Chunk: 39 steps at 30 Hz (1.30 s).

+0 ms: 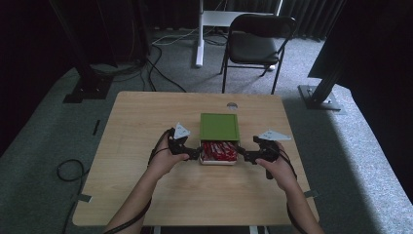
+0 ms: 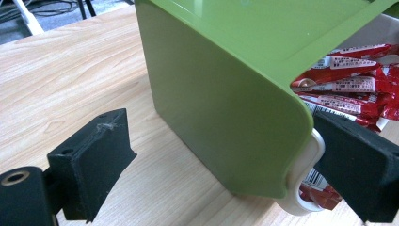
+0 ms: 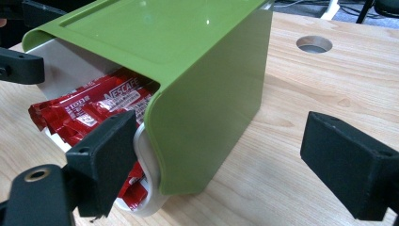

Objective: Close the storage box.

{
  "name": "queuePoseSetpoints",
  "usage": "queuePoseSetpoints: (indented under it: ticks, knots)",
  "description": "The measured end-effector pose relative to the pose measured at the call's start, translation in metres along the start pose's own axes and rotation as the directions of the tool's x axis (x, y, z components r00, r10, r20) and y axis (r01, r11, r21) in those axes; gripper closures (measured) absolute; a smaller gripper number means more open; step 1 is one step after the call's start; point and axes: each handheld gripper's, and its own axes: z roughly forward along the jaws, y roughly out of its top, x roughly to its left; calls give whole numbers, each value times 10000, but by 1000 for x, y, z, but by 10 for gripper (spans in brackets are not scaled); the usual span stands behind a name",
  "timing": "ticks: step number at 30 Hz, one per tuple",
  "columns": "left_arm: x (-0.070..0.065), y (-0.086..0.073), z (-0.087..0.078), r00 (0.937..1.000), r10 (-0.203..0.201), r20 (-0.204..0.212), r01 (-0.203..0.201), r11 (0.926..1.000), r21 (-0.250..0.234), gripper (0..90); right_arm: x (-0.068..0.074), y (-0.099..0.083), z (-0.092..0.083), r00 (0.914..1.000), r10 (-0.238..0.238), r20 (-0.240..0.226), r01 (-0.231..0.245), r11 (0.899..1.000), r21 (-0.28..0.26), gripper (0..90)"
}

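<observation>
Box [image 1: 218, 159] sits mid-table [image 1: 146, 195], white, holding red sachets [image 1: 219, 150]; a green lid [image 1: 219, 126] covers its far part, leaving the near end uncovered. Left gripper [image 1: 197, 152] and right gripper [image 1: 242, 154] flank that end, jaws spread apart and clamping nothing. Each gripper has one jaw at the box's white rim, the other outside the lid's wall. Beyond, a round hole [image 1: 232, 105], then a chair [image 1: 258, 41].

Both forearms come in from the bottom of the high view and angle inward toward the frame's centre. The left hand [image 1: 165, 158] holds the left gripper [image 1: 197, 153] pointing right; the right hand [image 1: 275, 165] holds the right gripper [image 1: 240, 155] pointing left. Both pairs of jaws stand wide apart.
</observation>
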Motion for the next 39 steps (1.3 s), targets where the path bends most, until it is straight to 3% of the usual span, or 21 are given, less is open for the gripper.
queuePoseSetpoints:
  ticks: [29, 39]
  knots:
    - [4, 5, 11, 9991, 241, -341, -239, 9997, 81, 55, -3, 3, 7, 9996, 78, 255, -75, 9999, -104, 107]
    - [1, 7, 3, 9999, -146, -39, 146, 9996, -226, 57, -1, 2, 5, 9994, -6, 339, 15, 9997, -244, 121]
